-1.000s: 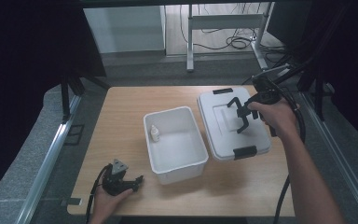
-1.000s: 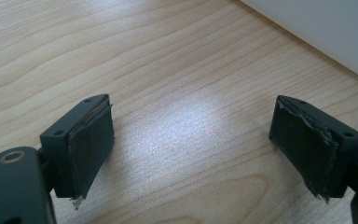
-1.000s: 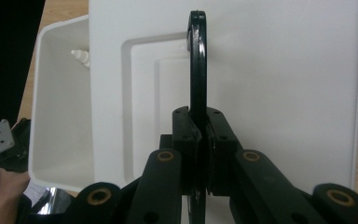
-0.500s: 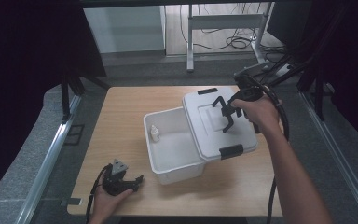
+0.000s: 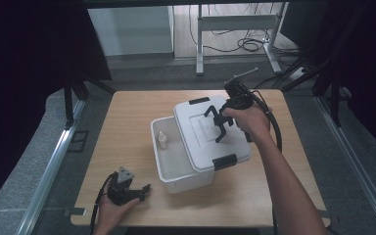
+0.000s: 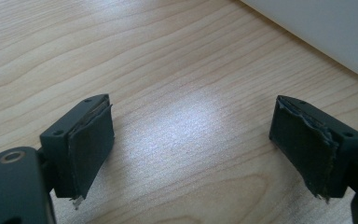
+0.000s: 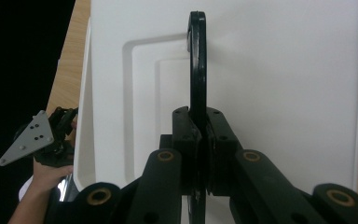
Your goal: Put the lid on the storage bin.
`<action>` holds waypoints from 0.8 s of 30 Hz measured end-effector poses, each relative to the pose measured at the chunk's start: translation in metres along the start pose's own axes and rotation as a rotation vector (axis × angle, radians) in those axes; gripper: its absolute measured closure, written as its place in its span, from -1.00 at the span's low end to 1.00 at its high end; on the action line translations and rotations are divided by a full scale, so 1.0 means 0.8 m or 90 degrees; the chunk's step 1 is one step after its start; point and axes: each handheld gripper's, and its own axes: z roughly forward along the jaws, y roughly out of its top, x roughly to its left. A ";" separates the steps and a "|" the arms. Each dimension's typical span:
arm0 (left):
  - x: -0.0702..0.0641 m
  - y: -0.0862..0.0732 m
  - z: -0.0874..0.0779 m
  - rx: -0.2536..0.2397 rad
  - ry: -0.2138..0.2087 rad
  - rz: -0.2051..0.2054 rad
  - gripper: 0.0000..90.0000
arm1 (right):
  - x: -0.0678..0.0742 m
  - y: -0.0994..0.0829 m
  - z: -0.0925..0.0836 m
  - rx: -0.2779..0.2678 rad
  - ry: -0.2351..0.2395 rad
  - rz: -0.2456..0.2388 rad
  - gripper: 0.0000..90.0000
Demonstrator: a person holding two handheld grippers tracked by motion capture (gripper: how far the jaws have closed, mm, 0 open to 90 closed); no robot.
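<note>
The step in hand looks like putting the lid (image 5: pixel 210 132) onto the white box (image 5: pixel 176 164). The right hand-held gripper (image 5: pixel 219 122) is clamped on the lid's black handle (image 7: pixel 197 60), its jaws pinched tight on the thin bar, and it carries the lid above the box. The lid covers the box's right part and hangs out past its right wall, tilted, so it is not seated. A small bottle (image 5: pixel 162 140) stands inside the box by its left wall, uncovered. The left hand-held gripper (image 5: pixel 127 188) rests on the table (image 5: pixel 127 112) near the box's front left corner, jaws wide with nothing between them. The next move, I judge, calls for sliding the lid left until its edges square with the rim, then lowering it flat.
</note>
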 end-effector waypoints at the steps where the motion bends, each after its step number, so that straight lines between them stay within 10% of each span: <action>1: 0.000 0.000 0.000 0.000 0.000 0.000 -0.70 | 0.000 0.000 0.000 0.000 0.000 0.000 0.89; 24: 0.000 0.000 0.000 -0.001 0.000 0.001 -0.70 | 0.041 0.009 0.035 0.026 0.008 -0.008 0.89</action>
